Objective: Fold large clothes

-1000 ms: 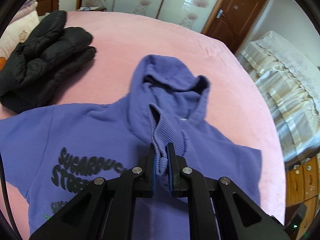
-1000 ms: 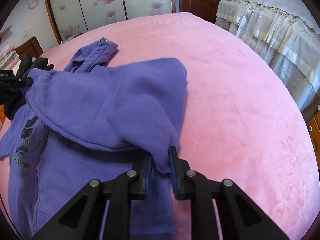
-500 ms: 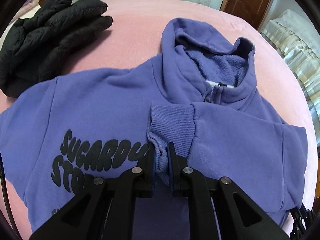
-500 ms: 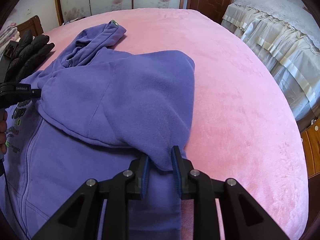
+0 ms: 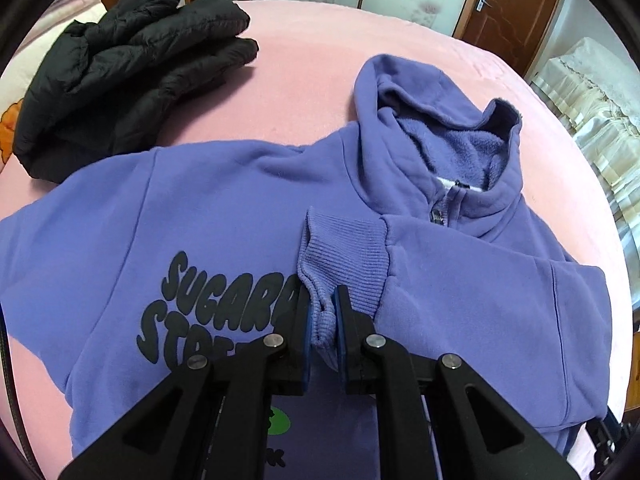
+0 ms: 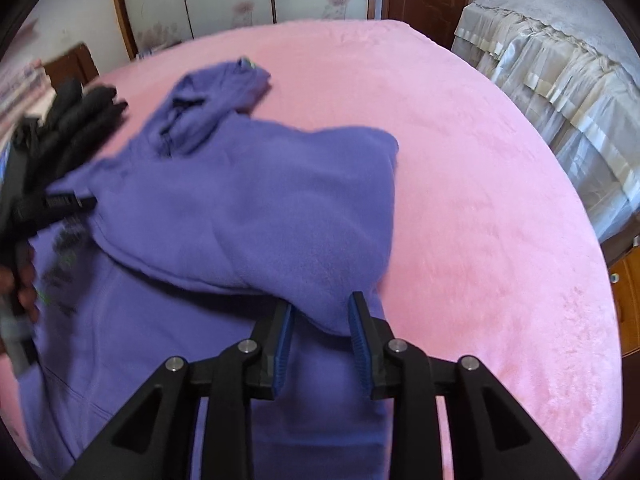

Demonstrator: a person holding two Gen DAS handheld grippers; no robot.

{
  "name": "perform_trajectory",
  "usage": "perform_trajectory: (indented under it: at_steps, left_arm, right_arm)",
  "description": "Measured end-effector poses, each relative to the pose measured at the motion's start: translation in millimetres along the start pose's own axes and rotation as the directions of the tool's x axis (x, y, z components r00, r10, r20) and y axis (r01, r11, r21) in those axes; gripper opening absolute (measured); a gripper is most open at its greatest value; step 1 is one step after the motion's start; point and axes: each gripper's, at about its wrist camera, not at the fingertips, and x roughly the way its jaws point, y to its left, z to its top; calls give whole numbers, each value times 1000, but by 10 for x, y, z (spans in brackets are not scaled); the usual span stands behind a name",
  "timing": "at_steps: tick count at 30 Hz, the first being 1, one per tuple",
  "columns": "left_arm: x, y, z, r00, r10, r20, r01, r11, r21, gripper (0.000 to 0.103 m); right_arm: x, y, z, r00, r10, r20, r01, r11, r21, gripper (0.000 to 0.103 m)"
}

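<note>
A purple hoodie (image 5: 192, 216) with black lettering lies front up on the pink bed, its hood (image 5: 436, 120) toward the far side. One sleeve is folded across the chest. My left gripper (image 5: 322, 320) is shut on that sleeve's ribbed cuff (image 5: 344, 256), low over the chest. In the right wrist view the folded sleeve (image 6: 260, 220) lies over the hoodie body (image 6: 160, 340). My right gripper (image 6: 320, 332) stands open around the sleeve's fold, its jaws apart on either side of the cloth. The left gripper shows at the left edge (image 6: 60, 204).
A black puffer jacket (image 5: 128, 64) lies on the pink bed (image 6: 480, 200) beyond the hoodie's left shoulder. A second bed with a cream frilled cover (image 6: 560, 80) stands to the right. A wooden door (image 5: 508, 4) and sliding wardrobe panels are behind.
The left gripper has lowered the cuff onto the chest, laying the sleeve across the hoodie. The right gripper's jaws have opened and let go of the sleeve fold.
</note>
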Motion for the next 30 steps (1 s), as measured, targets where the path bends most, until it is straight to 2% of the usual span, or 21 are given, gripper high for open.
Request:
perform_trajectory:
  at_steps: [3,5,9,14,16,19,22,25,28,30]
  left_arm:
    - [25,-23,-6,1000,3,-2,-3,1000,17,8]
    - [36,-11,-9,1000,6,-4,-6,1000,15,8]
    - [-30,11,17,1000,-5,-7,5,1000,10,11]
    - [-449,26,62,997,-28,78,29,1000,-11,14]
    - [-563,5,106,995,-43,93,45,999,-21,25]
    - [-629,-75,179,991,-76,108,80,996,-37,34]
    - [-483,-222,224,991,-119,65,120,993,-18,34]
    - [-173,-370,203,994,-112,-13,112,994,14,34]
    - [183,-411,157,994,-26,-108,31,999,41,32]
    - [278,-382,147,994,3,-112,2,999,45,32]
  right_arm:
    - [66,13,-78,996,-82,-26,80,995,-55,35]
    - [92,-8,-138,993,-107,-41,105,992,-65,35]
    - [-30,-171,-217,999,-28,-39,29,999,20,35]
    - [-257,-203,-68,999,-23,45,21,998,52,35]
    - [-272,-183,-3,998,-15,58,11,999,53,35]
    - [-240,35,303,995,48,92,-50,998,29,34]
    - [-74,249,407,993,102,59,-102,995,-6,21]
    - [160,398,405,991,133,-4,-133,991,-30,10]
    - [392,363,305,994,90,-69,-93,995,-29,7]
    - [472,214,231,994,64,-90,-65,998,-7,0]
